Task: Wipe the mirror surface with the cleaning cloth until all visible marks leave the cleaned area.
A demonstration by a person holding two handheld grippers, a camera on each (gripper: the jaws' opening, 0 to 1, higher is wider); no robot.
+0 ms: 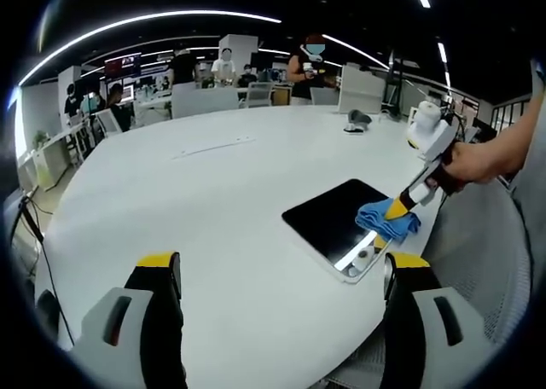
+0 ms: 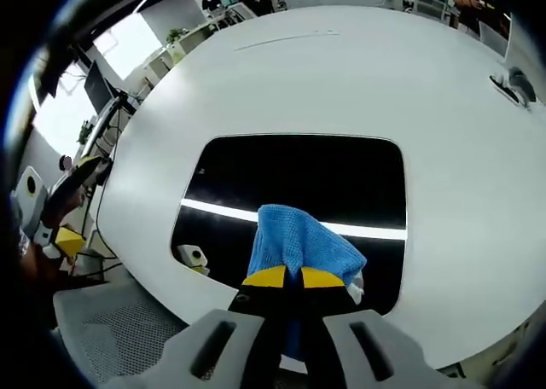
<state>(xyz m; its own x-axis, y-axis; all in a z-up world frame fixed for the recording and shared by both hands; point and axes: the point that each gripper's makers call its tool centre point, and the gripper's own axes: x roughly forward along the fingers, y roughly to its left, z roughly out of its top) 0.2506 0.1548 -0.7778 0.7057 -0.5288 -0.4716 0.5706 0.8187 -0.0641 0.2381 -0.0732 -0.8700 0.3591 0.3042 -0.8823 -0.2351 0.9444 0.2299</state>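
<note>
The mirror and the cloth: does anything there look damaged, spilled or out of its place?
Nothing stands out. The mirror lies flat on the white table near its edge, and the right gripper holds the blue cloth on the glass. No crack or spill shows.

Open-plan office — large white tabletop (image 1: pixel 213 193), desks with monitors (image 1: pixel 124 65), ceiling strip lights (image 1: pixel 153 18), seated people (image 1: pixel 115 103).

Blue cloth (image 2: pixel 299 240), black mirror (image 2: pixel 299 171), white table (image 1: pixel 213 210), yellow-tipped jaws.
</note>
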